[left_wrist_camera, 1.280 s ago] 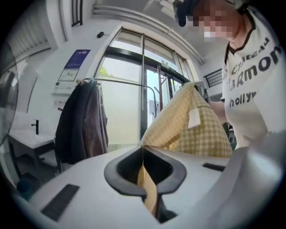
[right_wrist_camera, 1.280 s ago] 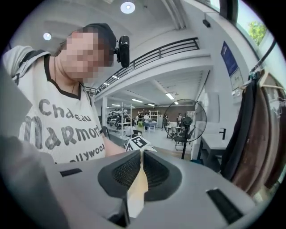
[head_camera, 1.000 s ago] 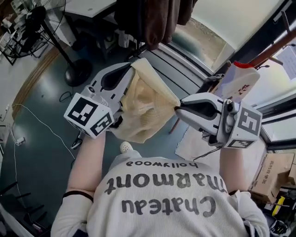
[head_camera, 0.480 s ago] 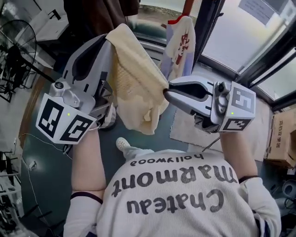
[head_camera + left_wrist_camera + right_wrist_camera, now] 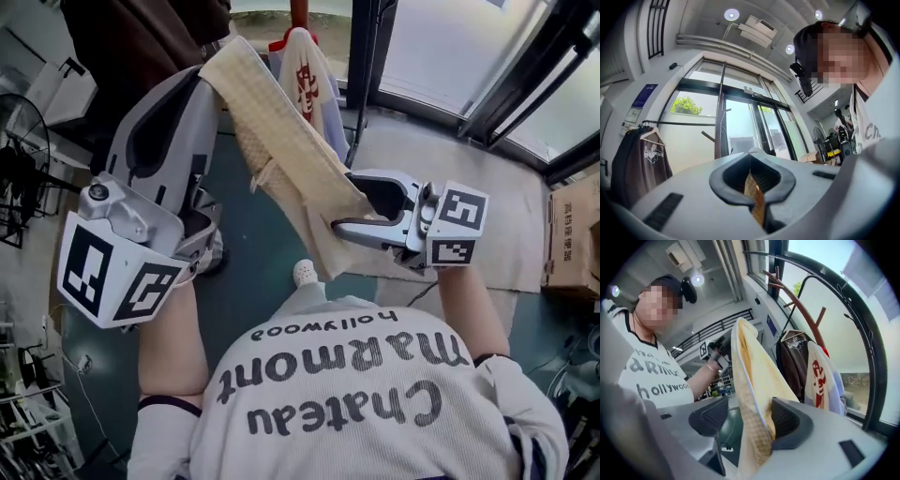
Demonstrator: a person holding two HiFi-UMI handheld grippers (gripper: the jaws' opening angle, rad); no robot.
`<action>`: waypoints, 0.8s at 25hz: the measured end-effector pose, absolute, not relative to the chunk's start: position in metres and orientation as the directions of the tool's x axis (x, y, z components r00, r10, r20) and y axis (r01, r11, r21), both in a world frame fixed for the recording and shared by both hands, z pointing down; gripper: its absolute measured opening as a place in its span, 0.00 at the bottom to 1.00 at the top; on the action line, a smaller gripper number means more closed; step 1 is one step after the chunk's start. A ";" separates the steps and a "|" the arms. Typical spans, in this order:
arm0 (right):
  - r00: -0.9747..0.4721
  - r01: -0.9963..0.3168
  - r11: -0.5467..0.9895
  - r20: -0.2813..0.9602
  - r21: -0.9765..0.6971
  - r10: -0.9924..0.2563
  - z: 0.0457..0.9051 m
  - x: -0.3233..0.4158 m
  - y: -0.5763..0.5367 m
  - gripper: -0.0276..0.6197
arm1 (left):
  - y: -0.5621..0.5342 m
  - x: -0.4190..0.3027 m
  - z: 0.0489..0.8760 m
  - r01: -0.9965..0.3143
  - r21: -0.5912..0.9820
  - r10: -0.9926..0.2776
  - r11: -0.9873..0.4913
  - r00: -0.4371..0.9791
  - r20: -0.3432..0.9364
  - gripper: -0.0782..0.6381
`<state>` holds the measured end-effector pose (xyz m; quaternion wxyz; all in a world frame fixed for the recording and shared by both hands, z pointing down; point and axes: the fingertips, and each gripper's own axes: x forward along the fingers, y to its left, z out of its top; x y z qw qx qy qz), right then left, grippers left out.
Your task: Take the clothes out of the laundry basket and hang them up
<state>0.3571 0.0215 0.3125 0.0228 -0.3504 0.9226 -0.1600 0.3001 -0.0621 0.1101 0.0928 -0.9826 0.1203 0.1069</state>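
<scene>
A pale yellow waffle-weave cloth [image 5: 281,159] hangs in a long strip from my left gripper [image 5: 208,73], which is raised at the upper left and shut on its top edge. In the left gripper view a narrow fold of the cloth [image 5: 755,201] is pinched between the closed jaws of the left gripper [image 5: 752,180]. My right gripper [image 5: 339,202] is lower, at the cloth's bottom end. Its jaws have just been opening and now stand wide apart. The cloth [image 5: 750,362] still hangs between them, resting loosely against one pad [image 5: 787,420] of the right gripper [image 5: 750,420].
A red-brown coat rack [image 5: 801,310] stands ahead by the glass doors, with a white garment with red print [image 5: 309,80] and a dark brown garment [image 5: 141,37] on it. A pale mat [image 5: 469,187], a cardboard box [image 5: 572,234] and a fan [image 5: 19,178] are on the floor around.
The left gripper lifted the cloth up toward the coat rack. The right gripper dropped lower and its jaws opened, letting go of the cloth's corner, so the cloth hangs long.
</scene>
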 end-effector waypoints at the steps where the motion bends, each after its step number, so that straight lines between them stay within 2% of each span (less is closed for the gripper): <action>1: -0.738 -0.660 0.685 0.092 -0.309 -0.669 0.320 0.363 0.017 0.43 | -0.063 0.306 0.112 -0.248 -0.176 -0.207 -0.953 0.953 -0.221 0.13; 2: -0.721 -0.677 0.665 0.101 -0.317 -0.686 0.325 0.372 0.013 0.15 | -0.065 0.311 0.115 -0.243 -0.189 -0.202 -0.951 0.956 -0.210 0.13; 3: -0.706 -0.688 0.647 0.096 -0.329 -0.702 0.325 0.382 0.010 0.10 | -0.069 0.315 0.119 -0.239 -0.190 -0.200 -0.952 0.958 -0.206 0.13; 5: -0.677 -0.711 0.622 0.080 -0.326 -0.732 0.318 0.408 0.005 0.10 | -0.083 0.321 0.124 -0.219 -0.145 -0.184 -0.965 0.957 -0.223 0.13; 9: -0.603 -0.790 0.578 0.093 -0.203 -0.792 0.290 0.456 -0.008 0.09 | -0.108 0.325 0.129 -0.176 -0.047 -0.155 -0.983 0.946 -0.284 0.13; 13: -0.572 -0.821 0.567 0.116 -0.074 -0.812 0.264 0.478 -0.025 0.09 | -0.117 0.329 0.113 -0.138 -0.087 -0.106 -0.987 0.947 -0.304 0.13; 17: -0.527 -0.846 0.532 0.085 0.044 -0.845 0.223 0.514 -0.051 0.09 | -0.136 0.351 0.081 -0.115 -0.156 -0.055 -0.981 0.936 -0.348 0.13; 20: -0.474 -0.874 0.477 0.053 0.098 -0.879 0.198 0.542 -0.072 0.10 | -0.148 0.366 0.063 -0.092 -0.144 -0.028 -0.985 0.917 -0.399 0.13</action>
